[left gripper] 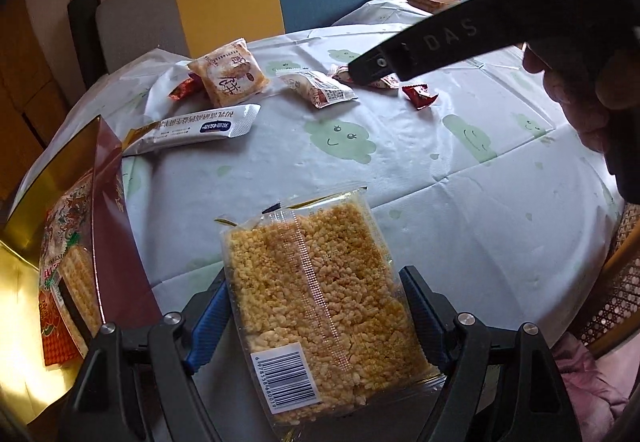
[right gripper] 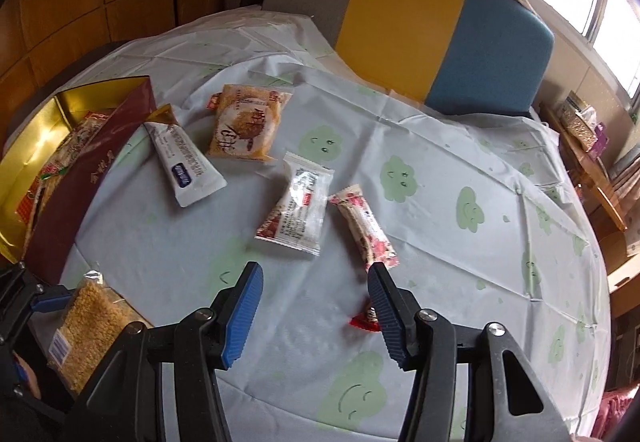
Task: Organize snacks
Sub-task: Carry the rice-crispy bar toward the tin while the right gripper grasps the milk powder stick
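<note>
Left gripper (left gripper: 316, 322) clamps rice cracker pack (left gripper: 320, 306) beside gift box (left gripper: 108, 242), likely its destination. Right gripper (right gripper: 316, 306) hovers, fingers spread, over pink bar (right gripper: 366, 230).

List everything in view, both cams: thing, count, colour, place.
puffed-rice pack: 1, golden in clear wrap, clamped in left jaws
gift box: 1, maroon outside, gold inside, table's left edge, snack bags inside
white sachet: 1, white and gold, beside box
orange biscuit pack: 1, orange, far side
clear-white packet: 1, mid-table
pink bar: 1, right of it
red candy: 1, behind right finger
tablecloth: 1, white, green clouds
chair: 1, grey-yellow-blue, behind
left gripper: shut on pack
right gripper: open, above table
</note>
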The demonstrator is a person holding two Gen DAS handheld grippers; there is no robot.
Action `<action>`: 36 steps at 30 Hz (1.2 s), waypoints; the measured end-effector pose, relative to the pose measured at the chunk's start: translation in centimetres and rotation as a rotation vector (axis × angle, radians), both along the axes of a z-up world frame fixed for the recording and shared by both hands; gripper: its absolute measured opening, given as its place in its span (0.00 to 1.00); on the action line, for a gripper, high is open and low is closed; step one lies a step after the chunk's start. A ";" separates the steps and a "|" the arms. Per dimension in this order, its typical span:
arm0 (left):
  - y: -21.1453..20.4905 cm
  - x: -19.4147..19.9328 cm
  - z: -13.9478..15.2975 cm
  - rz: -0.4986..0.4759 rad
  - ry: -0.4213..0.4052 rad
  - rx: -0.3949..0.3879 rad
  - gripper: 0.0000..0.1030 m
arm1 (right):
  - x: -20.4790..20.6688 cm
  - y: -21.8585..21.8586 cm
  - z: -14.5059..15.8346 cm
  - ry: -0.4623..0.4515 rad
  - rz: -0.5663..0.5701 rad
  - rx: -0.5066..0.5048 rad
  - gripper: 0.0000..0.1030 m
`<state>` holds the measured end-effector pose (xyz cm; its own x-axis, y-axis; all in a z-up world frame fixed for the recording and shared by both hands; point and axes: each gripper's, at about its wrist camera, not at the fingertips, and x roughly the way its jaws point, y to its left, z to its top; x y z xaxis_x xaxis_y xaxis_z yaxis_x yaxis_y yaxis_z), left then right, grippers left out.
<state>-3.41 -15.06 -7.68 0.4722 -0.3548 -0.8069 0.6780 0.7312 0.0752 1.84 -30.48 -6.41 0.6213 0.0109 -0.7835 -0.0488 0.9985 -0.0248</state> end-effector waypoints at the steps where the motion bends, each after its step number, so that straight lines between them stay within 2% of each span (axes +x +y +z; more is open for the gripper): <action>1: 0.1 -0.1 0.0 0.000 -0.004 -0.003 0.79 | 0.2 0.5 0.1 0.006 0.029 0.010 0.46; 7: 0.5 0.5 -0.3 0.018 0.035 -0.040 0.79 | 3.5 4.8 1.1 0.038 0.240 0.039 0.46; 14: 0.6 0.7 -0.5 0.017 0.041 -0.067 0.79 | 9.0 11.2 0.7 0.054 0.448 -0.034 0.46; 20: 0.7 0.8 -0.6 0.009 0.042 -0.073 0.80 | 13.3 13.7 -1.3 0.092 0.495 -0.095 0.46; 25: 0.7 0.8 -0.6 0.003 0.040 -0.069 0.80 | 14.6 14.2 -2.5 0.094 0.490 -0.102 0.45; 27: 0.7 0.9 -0.6 0.003 0.040 -0.067 0.81 | 14.4 14.0 -2.5 0.103 0.494 -0.076 0.35; 29: 0.7 0.9 -0.6 0.005 0.041 -0.066 0.81 | 13.8 14.0 -2.4 0.115 0.507 -0.085 0.32; 33: 0.6 1.1 -0.5 0.007 0.043 -0.067 0.81 | 11.7 13.4 -2.4 0.164 0.526 -0.096 0.30; 36: 0.5 1.1 -0.6 0.007 0.043 -0.067 0.81 | 9.6 11.5 -2.8 0.217 0.519 -0.064 0.30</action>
<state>-2.32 -14.59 -8.23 0.4399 -0.4054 -0.8013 0.6745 0.7382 -0.0032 11.45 -19.01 -9.17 0.3720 0.2204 -0.9017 -0.5437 0.8391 -0.0193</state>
